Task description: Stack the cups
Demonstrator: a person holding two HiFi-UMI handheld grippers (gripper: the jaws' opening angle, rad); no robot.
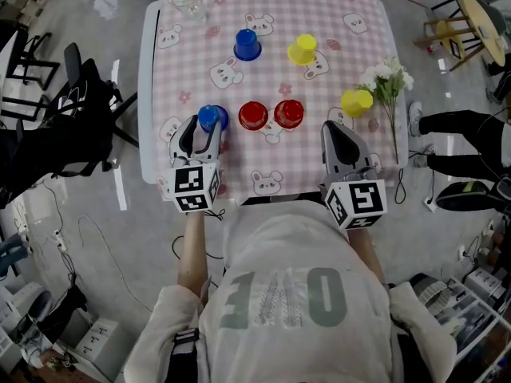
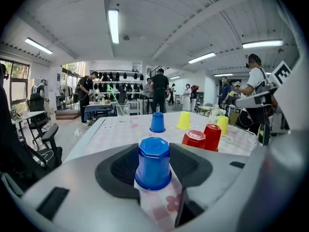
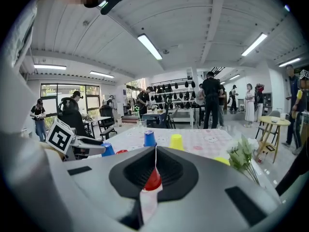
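Several cups stand upside down on the pink checked table [image 1: 343,6]. The near blue cup [image 1: 212,117] [image 2: 153,163] sits between the jaws of my left gripper [image 1: 206,134] [image 2: 154,151], which stand open with a gap on each side of it. Two red cups [image 1: 253,116] [image 1: 289,113] stand side by side just right of it. A second blue cup [image 1: 247,45] and a yellow cup [image 1: 302,49] are farther back. Another yellow cup [image 1: 356,102] is at the right. My right gripper [image 1: 336,128] [image 3: 155,151] is shut and empty near the front edge, pointing at a red cup [image 3: 153,180].
A clear glass [image 1: 190,5] stands at the table's far left corner. White flowers [image 1: 387,78] lie along the right edge. Office chairs [image 1: 72,110] stand to the left of the table, and a person's legs [image 1: 459,134] are at the right. People stand in the room beyond.
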